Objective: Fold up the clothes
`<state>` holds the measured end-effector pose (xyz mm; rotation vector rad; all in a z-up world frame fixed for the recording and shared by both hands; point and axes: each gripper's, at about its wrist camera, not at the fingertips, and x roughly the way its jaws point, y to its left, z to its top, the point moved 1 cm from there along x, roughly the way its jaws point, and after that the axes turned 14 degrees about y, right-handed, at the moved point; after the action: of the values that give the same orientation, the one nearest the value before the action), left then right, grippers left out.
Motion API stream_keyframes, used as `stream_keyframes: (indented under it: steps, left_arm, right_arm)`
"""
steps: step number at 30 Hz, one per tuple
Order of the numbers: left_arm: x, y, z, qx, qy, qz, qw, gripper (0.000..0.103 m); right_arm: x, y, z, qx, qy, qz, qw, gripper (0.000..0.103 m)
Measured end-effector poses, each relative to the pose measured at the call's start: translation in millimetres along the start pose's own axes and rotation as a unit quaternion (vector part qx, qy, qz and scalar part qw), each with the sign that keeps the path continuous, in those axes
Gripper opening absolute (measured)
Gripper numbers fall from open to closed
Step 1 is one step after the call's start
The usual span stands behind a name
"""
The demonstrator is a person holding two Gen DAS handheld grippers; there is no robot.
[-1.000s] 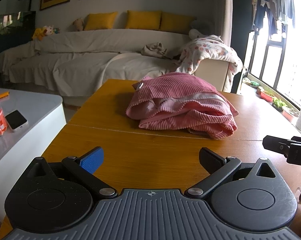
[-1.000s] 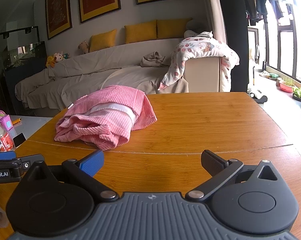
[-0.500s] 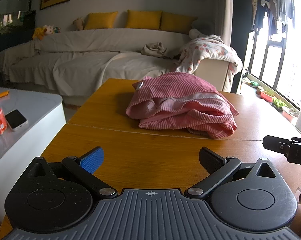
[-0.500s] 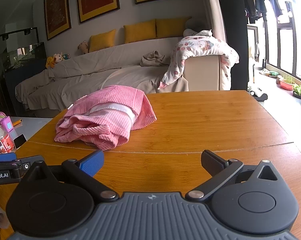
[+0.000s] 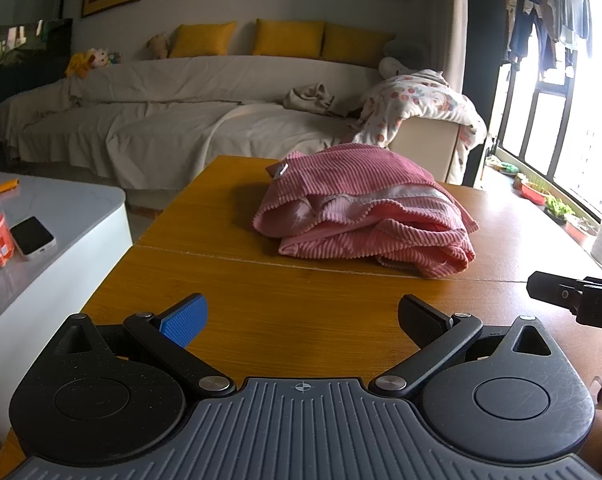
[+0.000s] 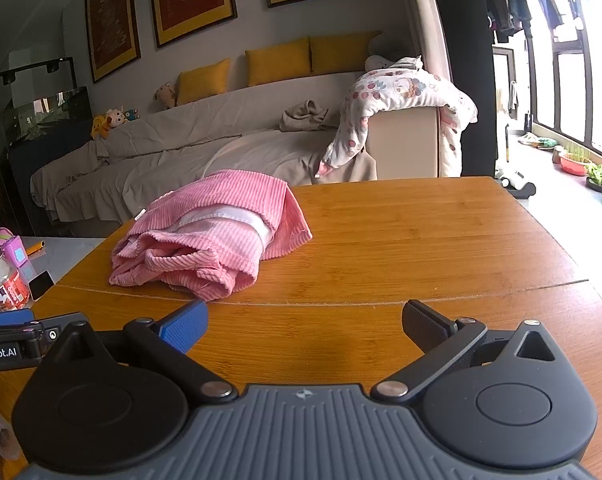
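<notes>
Lying bundled on table (image 5: 261,280): pink garment (image 5: 365,216) | left claw (image 5: 301,320), right claw (image 6: 305,322) wide, well short of it

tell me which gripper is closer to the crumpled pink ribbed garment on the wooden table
Right, narrowly. The right gripper sits just behind the crumpled pink ribbed garment, whose near edge almost reaches its blue finger. The left gripper has more bare table before the garment.

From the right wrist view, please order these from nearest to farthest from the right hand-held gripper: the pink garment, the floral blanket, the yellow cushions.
1. Pink garment: on the wooden table, ahead and left of the right hand-held gripper.
2. Floral blanket: draped over the sofa arm, beyond the table's far edge.
3. Yellow cushions: along the sofa back, against the wall.
</notes>
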<state>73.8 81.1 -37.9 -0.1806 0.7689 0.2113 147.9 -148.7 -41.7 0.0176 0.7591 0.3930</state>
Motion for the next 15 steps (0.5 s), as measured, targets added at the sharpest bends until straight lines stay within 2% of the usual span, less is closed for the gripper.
stream_keyframes:
  steps: [15]
  left_arm:
    - [0.4, 0.4, -0.1, -0.001, 0.0, 0.0, 1.0, 0.103]
  right_arm:
    - [1.2, -1.5, 0.1, 0.006, 0.002, 0.004, 1.0, 0.103]
